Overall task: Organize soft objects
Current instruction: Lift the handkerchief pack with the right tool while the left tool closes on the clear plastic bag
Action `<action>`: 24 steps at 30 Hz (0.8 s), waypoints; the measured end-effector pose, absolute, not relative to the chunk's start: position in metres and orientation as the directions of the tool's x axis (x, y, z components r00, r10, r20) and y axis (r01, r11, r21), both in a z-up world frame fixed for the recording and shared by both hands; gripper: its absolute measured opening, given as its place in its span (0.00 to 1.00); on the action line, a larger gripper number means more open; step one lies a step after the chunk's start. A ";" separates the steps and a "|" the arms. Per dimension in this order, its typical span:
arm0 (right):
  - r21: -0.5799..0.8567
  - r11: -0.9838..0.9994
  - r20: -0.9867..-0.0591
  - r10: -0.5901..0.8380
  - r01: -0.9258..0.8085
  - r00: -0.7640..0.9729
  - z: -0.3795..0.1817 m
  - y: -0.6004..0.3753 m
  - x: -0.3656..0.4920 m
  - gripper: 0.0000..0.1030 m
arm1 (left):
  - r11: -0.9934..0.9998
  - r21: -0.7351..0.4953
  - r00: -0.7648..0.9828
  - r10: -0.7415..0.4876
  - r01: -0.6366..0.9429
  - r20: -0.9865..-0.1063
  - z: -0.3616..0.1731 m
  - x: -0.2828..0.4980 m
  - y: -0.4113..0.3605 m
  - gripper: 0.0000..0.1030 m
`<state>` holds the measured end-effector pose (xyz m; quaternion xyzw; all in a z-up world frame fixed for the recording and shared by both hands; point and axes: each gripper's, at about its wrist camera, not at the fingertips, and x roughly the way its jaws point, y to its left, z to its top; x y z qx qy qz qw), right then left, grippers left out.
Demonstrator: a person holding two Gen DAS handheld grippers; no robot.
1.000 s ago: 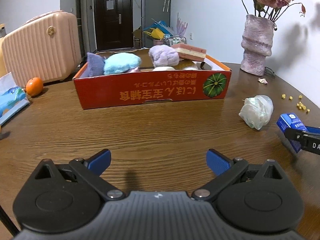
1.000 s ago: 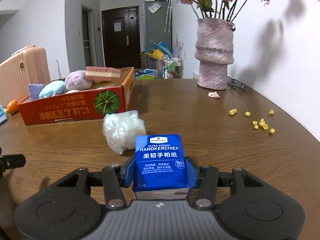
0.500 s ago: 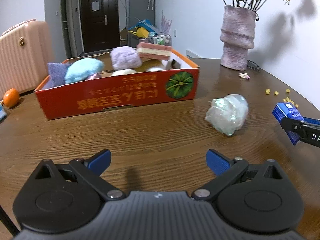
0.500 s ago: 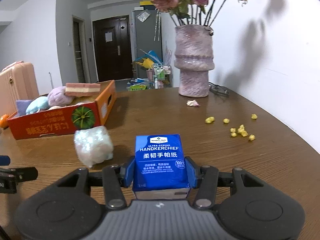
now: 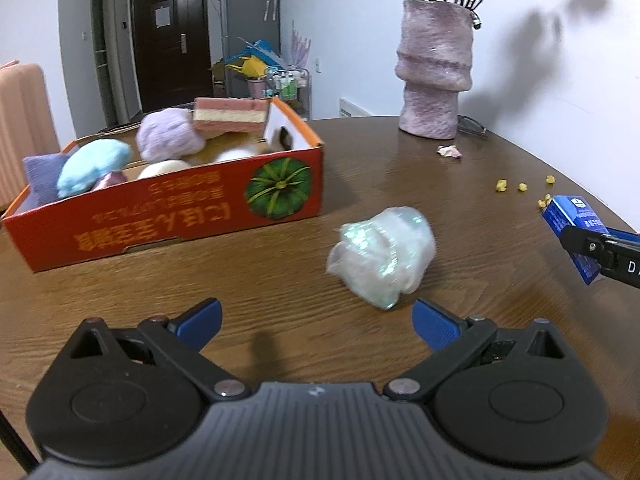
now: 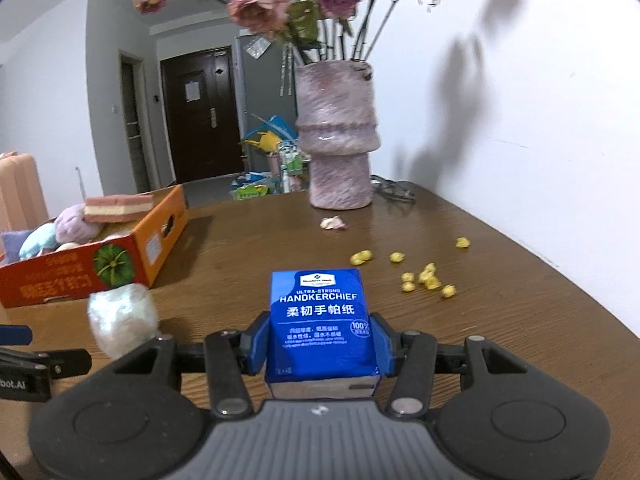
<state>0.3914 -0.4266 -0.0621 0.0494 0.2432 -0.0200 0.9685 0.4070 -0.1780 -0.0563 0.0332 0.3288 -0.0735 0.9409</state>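
The right gripper (image 6: 320, 346) has its jaws clamped on a blue handkerchief pack (image 6: 320, 320), one blue pad pressed against each side, the pack standing upright between them and lifted above the table (image 6: 500, 320). The left gripper (image 5: 316, 320) has its jaws wide apart with nothing between them; a crumpled clear plastic wad (image 5: 382, 256) lies on the table just ahead of it, nearer the right-hand pad than the left and apart from both. In the left wrist view the pack, held by the right gripper, shows at the far right edge, well to the right of the wad. Behind and to the left of the wad stands an orange cardboard box (image 5: 168, 224) holding soft things: a light blue plush (image 5: 94, 166), a lilac plush (image 5: 168, 138), a purple cushion (image 5: 42, 176) and a pink layered sponge (image 5: 230, 116) resting across the top. A pink vase (image 6: 336, 132) of dried roses stands at the far side of the table, with yellow crumbs (image 6: 424, 276) scattered in front of it.
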 end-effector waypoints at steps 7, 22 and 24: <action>0.097 0.990 -0.478 -0.040 0.098 0.877 -0.062 -0.447 0.397 0.49 | 0.983 0.013 0.769 -0.137 0.185 -0.624 -0.058 0.427 -0.198 1.00; 0.099 0.985 -0.496 -0.071 0.138 0.865 -0.068 -0.456 0.404 0.49 | 0.963 0.010 0.744 -0.203 0.271 -0.636 -0.062 0.459 -0.218 0.69; 0.098 0.985 -0.502 -0.073 0.140 0.862 -0.069 -0.456 0.405 0.49 | 0.957 0.001 0.731 -0.222 0.291 -0.645 -0.063 0.460 -0.219 0.58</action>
